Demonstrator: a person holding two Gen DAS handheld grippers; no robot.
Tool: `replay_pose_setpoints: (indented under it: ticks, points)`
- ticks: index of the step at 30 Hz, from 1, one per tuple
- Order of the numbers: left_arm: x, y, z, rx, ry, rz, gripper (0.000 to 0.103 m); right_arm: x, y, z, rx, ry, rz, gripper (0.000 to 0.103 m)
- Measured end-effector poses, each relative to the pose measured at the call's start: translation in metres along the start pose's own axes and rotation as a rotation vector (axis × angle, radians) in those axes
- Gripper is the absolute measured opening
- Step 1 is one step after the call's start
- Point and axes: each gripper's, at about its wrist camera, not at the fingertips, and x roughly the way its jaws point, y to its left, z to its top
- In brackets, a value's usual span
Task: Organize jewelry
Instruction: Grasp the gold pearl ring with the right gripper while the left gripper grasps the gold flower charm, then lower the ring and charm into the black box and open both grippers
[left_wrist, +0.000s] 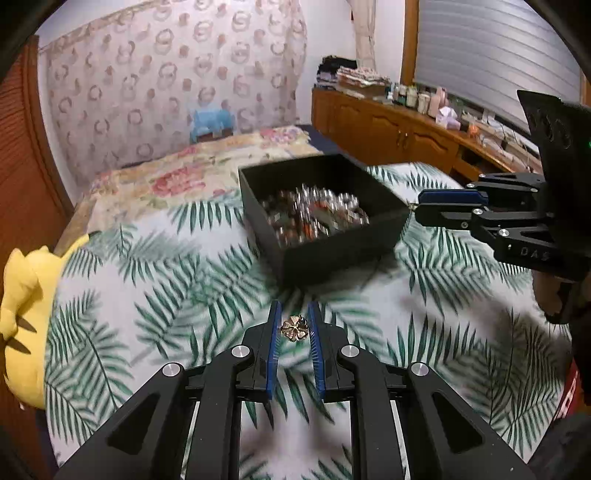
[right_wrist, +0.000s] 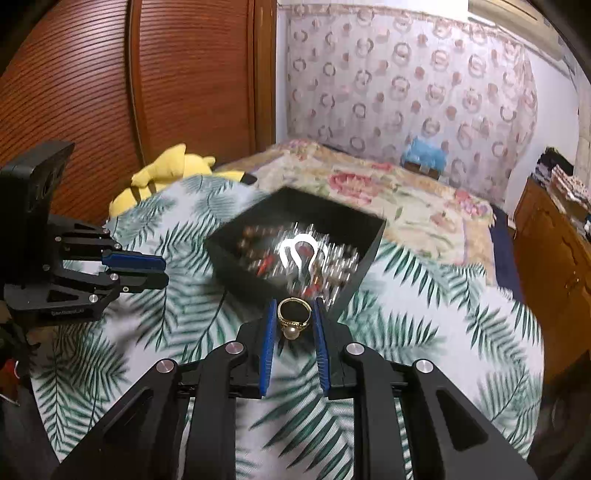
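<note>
Left wrist view: left tongs (left_wrist: 294, 328) were closed on a gold flower earring (left_wrist: 293, 328), near the black jewelry box (left_wrist: 332, 254) on the bed (left_wrist: 147, 295). Only the right wrist view showed right tongs (right_wrist: 294, 320) gripping a gold pearl ring (right_wrist: 293, 318) just before the box.

A bed with a white cover printed in green palm leaves (left_wrist: 155, 295) fills the room, a floral quilt (left_wrist: 192, 173) laid toward its far end. Behind hangs a pale curtain patterned with rings (left_wrist: 166, 74). A reddish-brown slatted wooden wardrobe door (right_wrist: 92, 81) stands along one side; a low wooden cabinet (left_wrist: 388, 129), cluttered on top, runs beneath a window with a grey roller shutter (left_wrist: 491, 55).
</note>
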Motion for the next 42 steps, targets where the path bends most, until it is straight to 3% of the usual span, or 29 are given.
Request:
replay_pose_setpoints:
  ticks: [14,16,17,27,42]
  points:
    - [0.01,0.006,0.05,0.017,-0.074,-0.007,0.014,0.027,-0.019,0.033,0.014,-0.027,-0.007,0.022]
    - [0.011,0.007,0.055,0.012,-0.08,-0.01,0.014,0.03,-0.022,0.034,0.02,-0.023,-0.018,0.035]
    - [0.012,0.008,0.058,0.011,-0.083,-0.009,0.014,0.031,-0.024,0.034,0.025,-0.023,-0.021,0.035]
    - [0.037,0.004,0.078,0.028,-0.081,0.01,0.014,0.026,-0.037,0.024,0.067,-0.026,-0.036,0.035]
    - [0.061,0.007,0.096,-0.038,-0.058,0.034,0.017,0.013,-0.043,0.003,0.101,-0.018,-0.062,0.036]
